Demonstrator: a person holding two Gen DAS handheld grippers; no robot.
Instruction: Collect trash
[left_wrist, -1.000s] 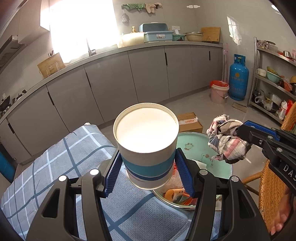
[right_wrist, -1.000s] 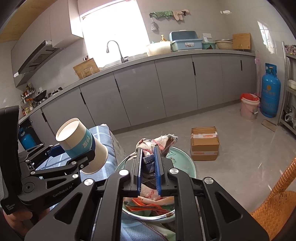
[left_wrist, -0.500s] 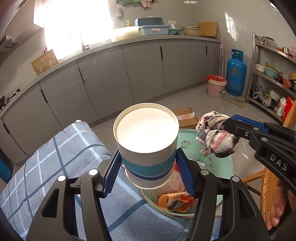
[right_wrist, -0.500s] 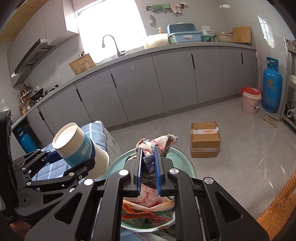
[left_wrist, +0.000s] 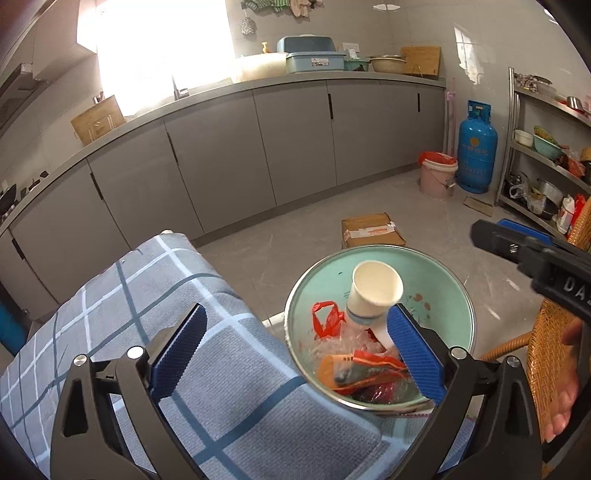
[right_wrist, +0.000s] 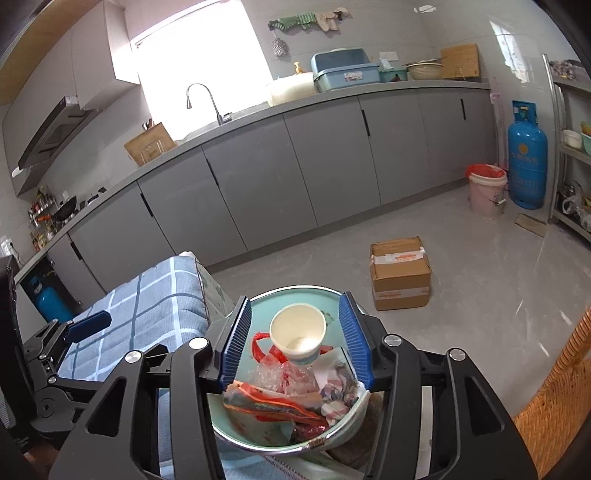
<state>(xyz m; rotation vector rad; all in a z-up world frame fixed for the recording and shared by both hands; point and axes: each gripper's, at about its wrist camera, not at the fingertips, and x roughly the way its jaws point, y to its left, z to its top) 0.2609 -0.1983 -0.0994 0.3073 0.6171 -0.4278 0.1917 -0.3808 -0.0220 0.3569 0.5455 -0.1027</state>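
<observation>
A pale green enamel basin (left_wrist: 443, 273) (right_wrist: 273, 302) holds the trash. A white paper cup with a blue band (left_wrist: 373, 291) (right_wrist: 297, 334) lies tilted in it on top of red and orange wrappers (left_wrist: 360, 367) (right_wrist: 266, 402). A crumpled checked rag (right_wrist: 338, 387) lies at the basin's right side. My left gripper (left_wrist: 295, 350) is open and empty above the basin's left rim. My right gripper (right_wrist: 293, 341) is open and empty just over the basin; it also shows in the left wrist view (left_wrist: 517, 243).
The basin sits beside a grey-blue checked cushion (left_wrist: 184, 332) (right_wrist: 147, 306). A wicker chair (left_wrist: 554, 350) (right_wrist: 561, 398) is at the right. A cardboard box (left_wrist: 371, 230) (right_wrist: 400, 273), a pink bucket (right_wrist: 485, 190) and a blue gas cylinder (right_wrist: 526, 155) stand on the floor.
Both grippers opened. The paper cup left my left gripper and the rag left my right gripper; both now lie in the basin.
</observation>
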